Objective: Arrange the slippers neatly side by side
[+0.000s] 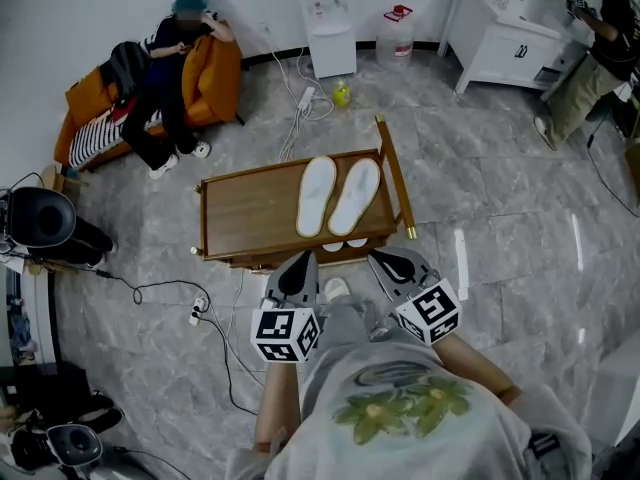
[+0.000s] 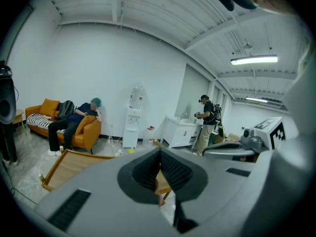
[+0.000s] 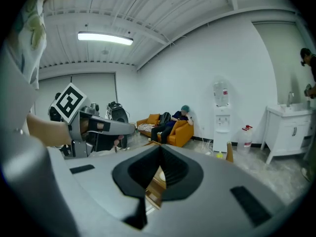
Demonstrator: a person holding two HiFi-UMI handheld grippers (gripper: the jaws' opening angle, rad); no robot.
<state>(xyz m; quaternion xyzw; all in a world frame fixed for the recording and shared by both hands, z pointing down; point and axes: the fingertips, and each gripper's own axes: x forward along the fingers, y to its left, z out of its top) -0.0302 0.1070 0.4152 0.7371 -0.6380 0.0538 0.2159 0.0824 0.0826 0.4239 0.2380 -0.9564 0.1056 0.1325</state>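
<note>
Head view: both white slippers lie soles-down on the wooden table (image 1: 240, 213), the left slipper (image 1: 316, 196) just beside the right slipper (image 1: 354, 196), toes pointing away from you and both leaning slightly the same way. The pair reads as already arranged. Your left gripper (image 1: 300, 268) and right gripper (image 1: 395, 266) hang close to your body, short of the table's near edge and clear of both slippers.

Left gripper view and right gripper view: each pair of jaws is pressed together with nothing between the pads (left gripper (image 2: 159, 167), right gripper (image 3: 159, 169)).

To finish well, judge the heels against the table's near edge. If one heel sits back, spread one gripper's jaws first, come in low from the heel end and slide that slipper rather than lift it, so its neighbour is not knocked. If the heels look level, leave the pair alone.

Hard to make out:
- Whether the two slippers touch along their inner sides or leave a thin gap.
- The pale shapes (image 1: 345, 242) below the table's near edge, which may be more footwear on a lower shelf.
- The slippers in both gripper views, which look out across the room and show only a sliver of table past the jaw tips.
</note>
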